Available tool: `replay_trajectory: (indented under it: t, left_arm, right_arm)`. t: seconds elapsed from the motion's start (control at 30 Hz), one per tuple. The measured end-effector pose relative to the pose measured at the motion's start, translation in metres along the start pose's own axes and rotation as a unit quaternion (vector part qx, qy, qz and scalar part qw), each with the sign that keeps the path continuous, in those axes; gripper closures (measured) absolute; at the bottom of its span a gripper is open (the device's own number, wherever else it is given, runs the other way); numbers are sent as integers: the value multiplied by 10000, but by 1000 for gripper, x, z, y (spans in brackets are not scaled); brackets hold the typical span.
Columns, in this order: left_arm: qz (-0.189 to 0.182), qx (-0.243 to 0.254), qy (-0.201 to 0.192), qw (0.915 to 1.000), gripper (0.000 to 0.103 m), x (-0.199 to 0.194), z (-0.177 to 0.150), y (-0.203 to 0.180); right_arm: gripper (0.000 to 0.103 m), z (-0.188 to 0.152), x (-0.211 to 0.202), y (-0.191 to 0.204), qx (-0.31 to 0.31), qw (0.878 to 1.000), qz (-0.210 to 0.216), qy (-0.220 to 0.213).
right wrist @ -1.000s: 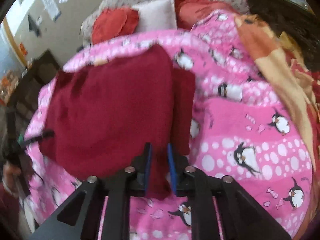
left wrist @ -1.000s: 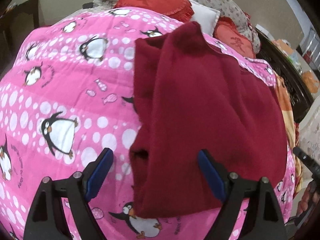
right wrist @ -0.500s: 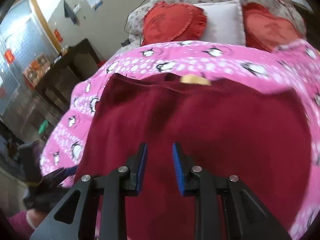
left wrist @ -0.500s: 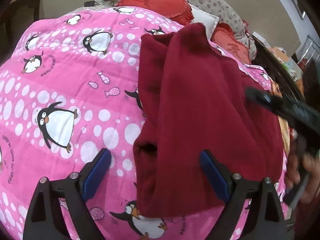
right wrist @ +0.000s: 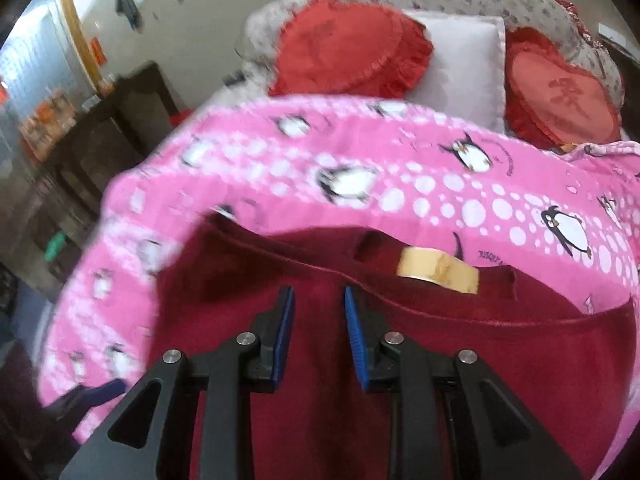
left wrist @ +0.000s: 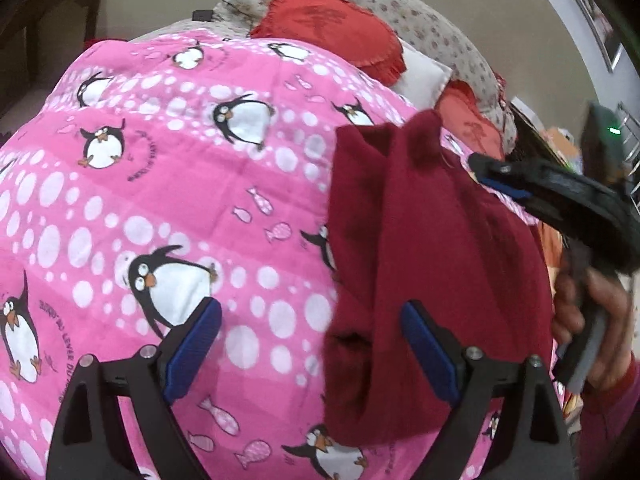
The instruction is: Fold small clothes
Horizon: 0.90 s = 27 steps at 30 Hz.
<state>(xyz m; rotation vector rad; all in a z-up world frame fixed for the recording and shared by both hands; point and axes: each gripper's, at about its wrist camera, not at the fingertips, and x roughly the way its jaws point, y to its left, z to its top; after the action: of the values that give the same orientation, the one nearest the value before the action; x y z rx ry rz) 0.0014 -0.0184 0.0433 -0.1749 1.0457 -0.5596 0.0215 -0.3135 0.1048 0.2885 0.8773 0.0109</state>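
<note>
A dark red garment point(left wrist: 448, 248) lies on the pink penguin quilt point(left wrist: 168, 200) with one side folded over. My left gripper point(left wrist: 310, 332) is open wide just above its near left edge, and that edge lies between the fingers, untouched. In the right wrist view the same garment point(right wrist: 500, 360) fills the foreground, with its collar and a tan label point(right wrist: 438, 270) just ahead. My right gripper point(right wrist: 320, 316) hovers over it, pads a narrow gap apart with nothing between them. From the left wrist view, the right gripper point(left wrist: 478, 166) is over the garment's far end, held by a hand point(left wrist: 592, 304).
Red heart cushions point(right wrist: 348, 46), a white pillow point(right wrist: 460, 68) and a floral bolster point(left wrist: 420, 20) sit at the head of the bed. A dark wooden table point(right wrist: 100, 132) stands to the left. An orange blanket point(left wrist: 550, 240) shows at the right edge.
My right gripper has let go of the folded edge and swung across the garment to its collar end. The left gripper has shifted slightly and stays open.
</note>
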Motion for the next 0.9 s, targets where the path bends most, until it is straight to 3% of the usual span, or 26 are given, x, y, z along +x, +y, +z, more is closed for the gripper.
replay_trajectory:
  t: [0.23,0.33,0.4,0.5,0.67,0.83,0.9]
  left_arm:
    - [72,-5,-12,10000,9,8,-5,-2]
    - [10,-97,-32,9999,9,10,-6,1]
    - [-5,-75,-51,10000,9,10,-7,1]
    - [-74,-49,-55,9999,9,9,-8,2]
    - [-200,-92,-119,9997,8,9,-12,8]
    - [-170,51,-140,9997,6,7,-16,5]
    - [-240,89,-174,9995,6,8,-17,5]
  right_arm:
    - [98,8,19,55,-251,9967,696,321]
    - [96,12,38,73,-367,9971,499,439]
    - [96,12,55,78,-411,9968,142,664]
    - [103,15,65,81,-540,9963,-41,671]
    - [103,15,58,90,-789,9958,20,455]
    - [103,11,86,85,-758,9942,50,765]
    - [103,14,77,85,-733,9949,106,683]
